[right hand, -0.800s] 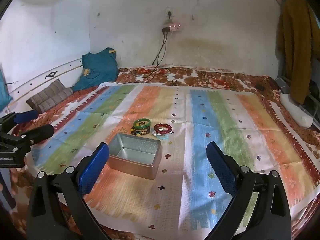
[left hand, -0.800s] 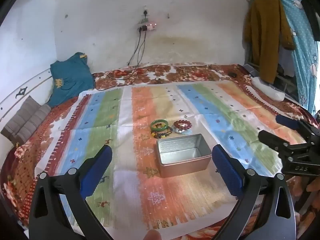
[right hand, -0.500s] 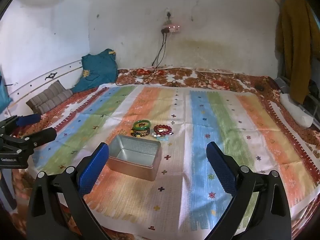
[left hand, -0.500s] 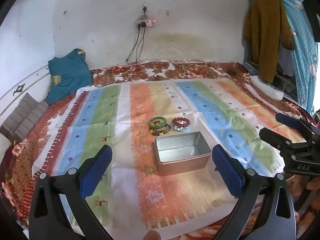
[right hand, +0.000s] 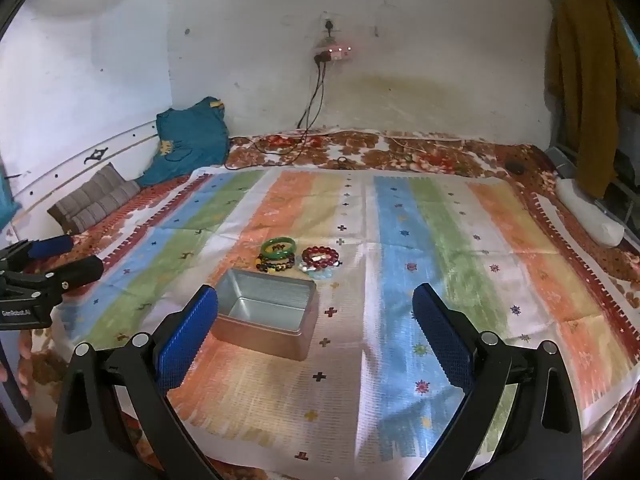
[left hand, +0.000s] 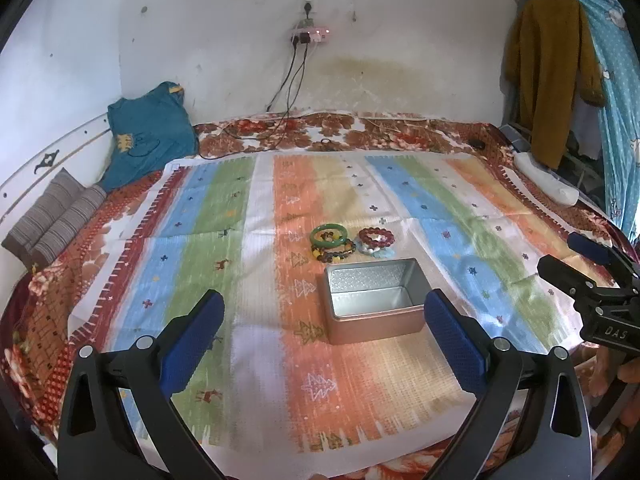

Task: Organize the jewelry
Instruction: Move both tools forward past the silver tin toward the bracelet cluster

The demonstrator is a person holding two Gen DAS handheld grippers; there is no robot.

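An open, empty metal tin stands on a striped cloth on a bed. Just behind it lie a green bangle, a dark beaded bracelet and a red beaded bracelet over a pale one. My left gripper is open and empty, held above the cloth in front of the tin. My right gripper is open and empty, to the right of the tin. Each gripper shows at the edge of the other's view.
A teal garment and striped cushions lie at the back left. Cables hang from a wall socket onto the bed. Clothes hang at the right, with a white roll below them.
Both grippers have shifted slightly forward over the bed, so the tin and bracelets sit a little closer. Both stay open and empty.
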